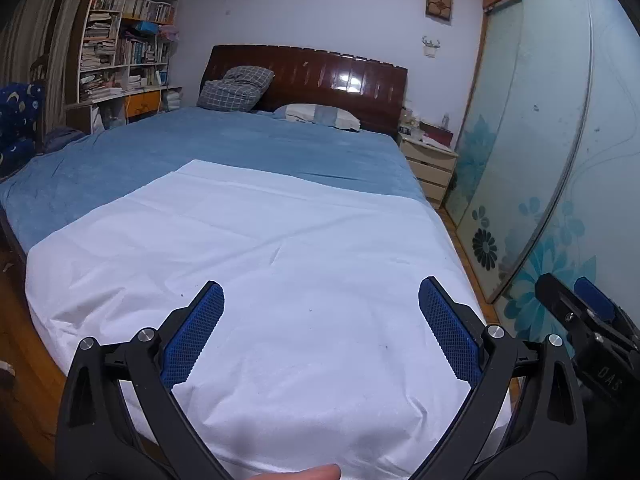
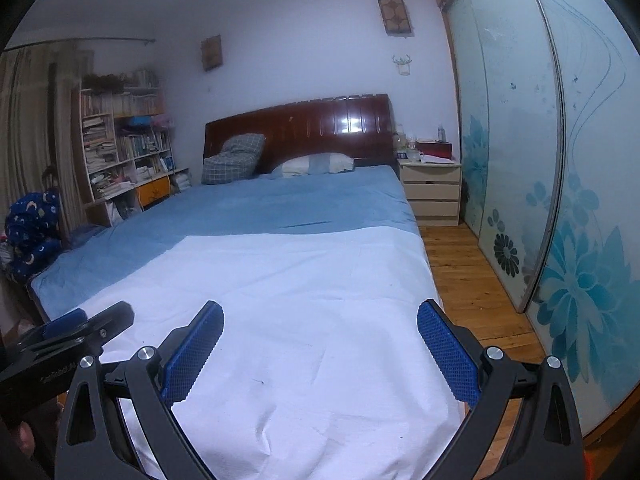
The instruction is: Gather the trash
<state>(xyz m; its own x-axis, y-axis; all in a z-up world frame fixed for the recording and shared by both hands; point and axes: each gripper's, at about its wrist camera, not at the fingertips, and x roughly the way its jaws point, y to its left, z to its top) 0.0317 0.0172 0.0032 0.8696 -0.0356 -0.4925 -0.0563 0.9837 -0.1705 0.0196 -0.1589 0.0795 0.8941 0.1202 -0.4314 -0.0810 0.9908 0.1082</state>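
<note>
Trash is hard to find: no wrapper, tissue or bottle shows on the bed [image 1: 120, 148], and all that might count are a few tiny dark specks on the white sheet [image 1: 304, 240], one near the right side [image 1: 386, 347] and another further left [image 1: 183, 295]; what they are is too small to tell. Both tongs are released and carry nothing: the left gripper [image 1: 321, 300] hangs over the near end of the sheet with its blue pads [image 1: 192, 344] spread wide and only cloth between them, and the right gripper [image 2: 320, 322] stands likewise splayed just to its right, closer to the wooden floor [image 2: 472, 280] and the glass wardrobe doors [image 2: 520, 152]. If the specks are the trash, they are probably crumbs or lint, nearly weightless, and wide ribbed pads will likely pinch up soft cloth along with them, so a hold would have to come straight down with the tips either side of the speck. The sheet itself is limp and will bunch and slide on the blue cover beneath. The cluttered nightstand [image 2: 431, 192] at the far right, beside the headboard [image 2: 300, 124], may hold light items worth checking, though nothing there reads clearly as rubbish
</note>
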